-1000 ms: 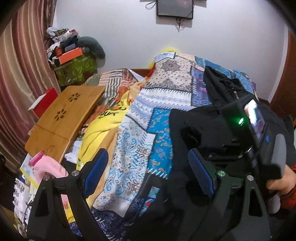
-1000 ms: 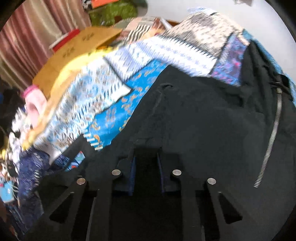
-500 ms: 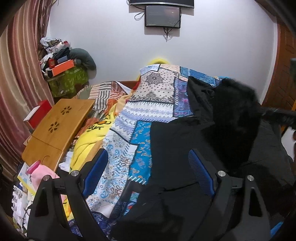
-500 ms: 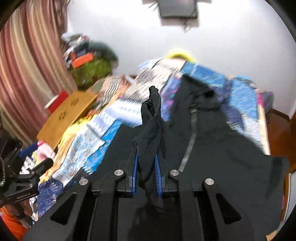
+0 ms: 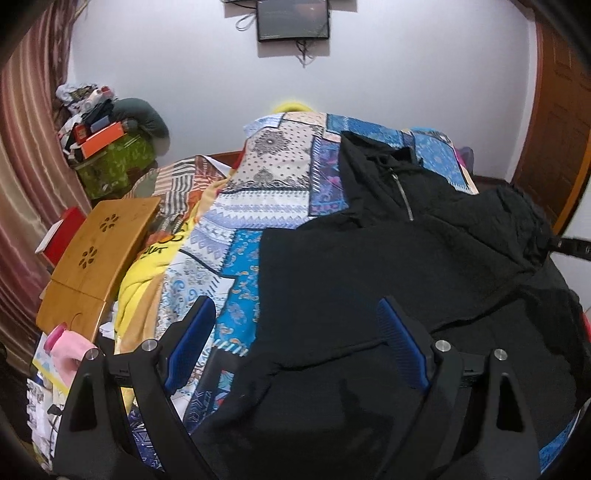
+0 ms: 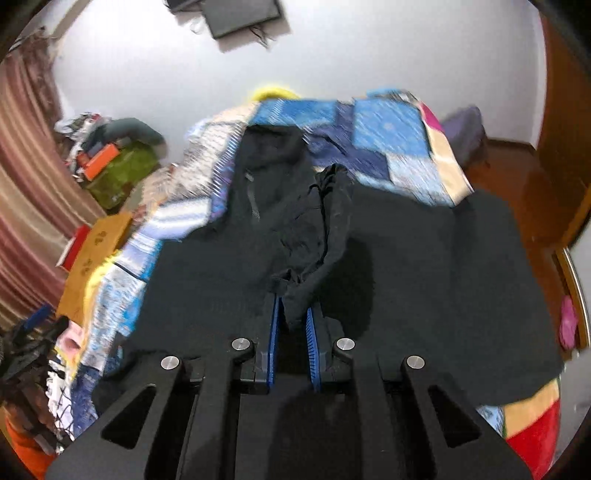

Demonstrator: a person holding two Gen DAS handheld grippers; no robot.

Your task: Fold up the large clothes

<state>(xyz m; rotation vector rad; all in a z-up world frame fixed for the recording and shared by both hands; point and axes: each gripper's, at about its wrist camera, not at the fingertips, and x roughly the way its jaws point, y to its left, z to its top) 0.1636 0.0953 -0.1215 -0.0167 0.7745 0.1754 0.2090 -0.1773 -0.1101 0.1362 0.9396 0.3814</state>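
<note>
Black zip-up jacket (image 5: 369, 295), the large garment being folded, is spread across the patchwork bedspread (image 5: 258, 206) of a bed, collar and zipper (image 5: 404, 197) toward the far wall.

Nearest the jacket's lower hem, the left hand-held gripper (image 5: 295, 343) is seen spread wide above the cloth and the bedspread's edge, with nothing between its blue pads; no contact with the jacket can be made out.

Toward the jacket's middle, the right hand-held gripper (image 6: 291, 328) is seen pinching a bunched strip of the black cloth, likely a sleeve (image 6: 328, 221), which stands up from the pads and trails away toward the collar. Its jaws have just been closing further, the cloth being between them.

The step in hand is judged to be the folding-in of a sleeve or side panel across the jacket's body. For the next move, the pinched cloth would need to be carried over the body, laid flat and let go only once it lies straight. The free left hand-held gripper could be used to pin or smooth the body so that the layers are not dragged.

Left of the jacket, beyond the bedspread's edge, a yellow cloth (image 5: 147, 269) bears dark lettering, too folded to be read. Further left a wooden lap desk (image 5: 96, 254) is seen. No brand or label can be read on the jacket. On the wall beyond the collar, a dark screen (image 5: 293, 18) is mounted; no writing is legible on it.
</note>
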